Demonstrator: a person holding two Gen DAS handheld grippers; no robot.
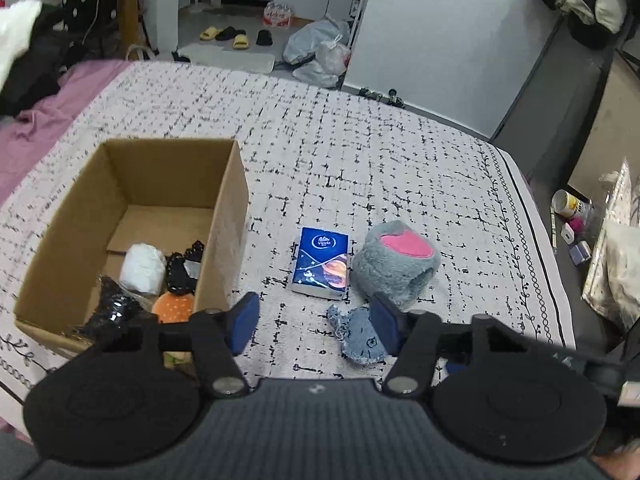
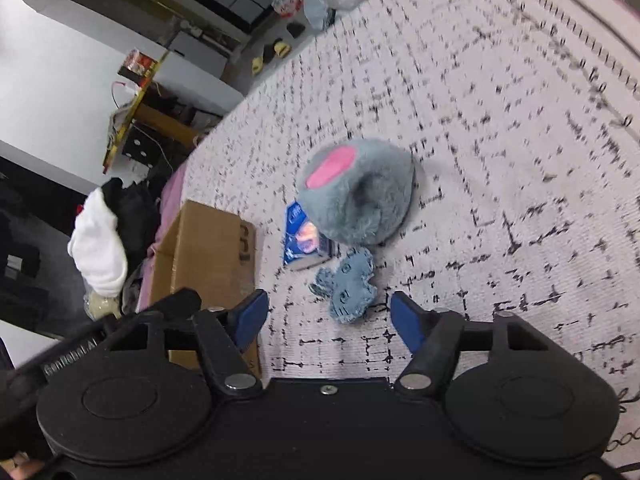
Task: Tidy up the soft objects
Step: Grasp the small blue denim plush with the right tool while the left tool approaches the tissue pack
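I have both grippers hanging over the bed [image 1: 360, 152], which is covered in a pale spread with a black broken-line pattern. My left gripper [image 1: 316, 324] has its blue pads apart with nothing pressed between them; its right pad sits in front of the edge of a small frayed denim piece [image 1: 352, 334], but I see no clamp on it. My right gripper [image 2: 328, 316] is likewise unclenched, its pads parted above the spread with the same denim piece [image 2: 348, 284] lying just beyond and between them, not pinched. Just past the denim lies a blue tissue pack [image 1: 322, 262], flat on the spread, and right beside that sits a grey furry plush with a pink heart patch [image 1: 396, 260]. To the left stands an open cardboard box [image 1: 120, 184], already holding a white bundle [image 1: 142, 268], a black lacy piece [image 1: 184, 270], an orange dotted thing [image 1: 174, 308] and a dark shiny item [image 1: 112, 308] near its front wall.
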